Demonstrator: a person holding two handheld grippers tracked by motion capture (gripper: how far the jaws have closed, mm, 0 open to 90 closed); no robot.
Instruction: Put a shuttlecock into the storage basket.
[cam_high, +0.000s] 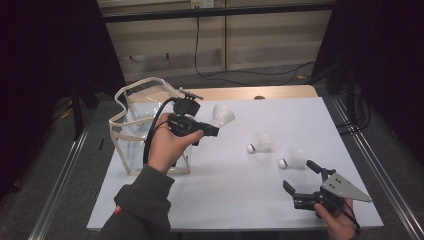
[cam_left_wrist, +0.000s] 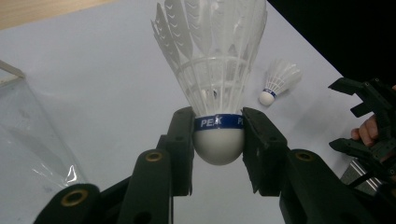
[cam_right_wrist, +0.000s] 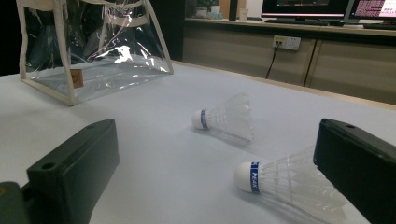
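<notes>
The left hand-held gripper (cam_left_wrist: 218, 135) pinches a white shuttlecock (cam_left_wrist: 212, 70) by its rounded cork base, the jaws pressing on either side at the blue band, with the feather skirt pointing away from the hand. In the high view this held shuttlecock (cam_high: 222, 115) hangs above the table (cam_high: 240, 200), just beside the clear plastic bag (cam_high: 145, 120) with cream trim that stands open-topped at the table's left edge. Two more shuttlecocks lie on their sides on the table: one near the middle (cam_high: 260, 143), the other (cam_high: 293, 158) closer to the right hand-held gripper (cam_high: 302, 177), whose jaws are spread wide and empty.

A shuttlecock is very light and its feathers are thin and brittle, so squeezing the skirt would likely crush or bend it. The cork is the firm part and the sensible place to grip, though its round, smooth surface could slip under a loose hold.
</notes>
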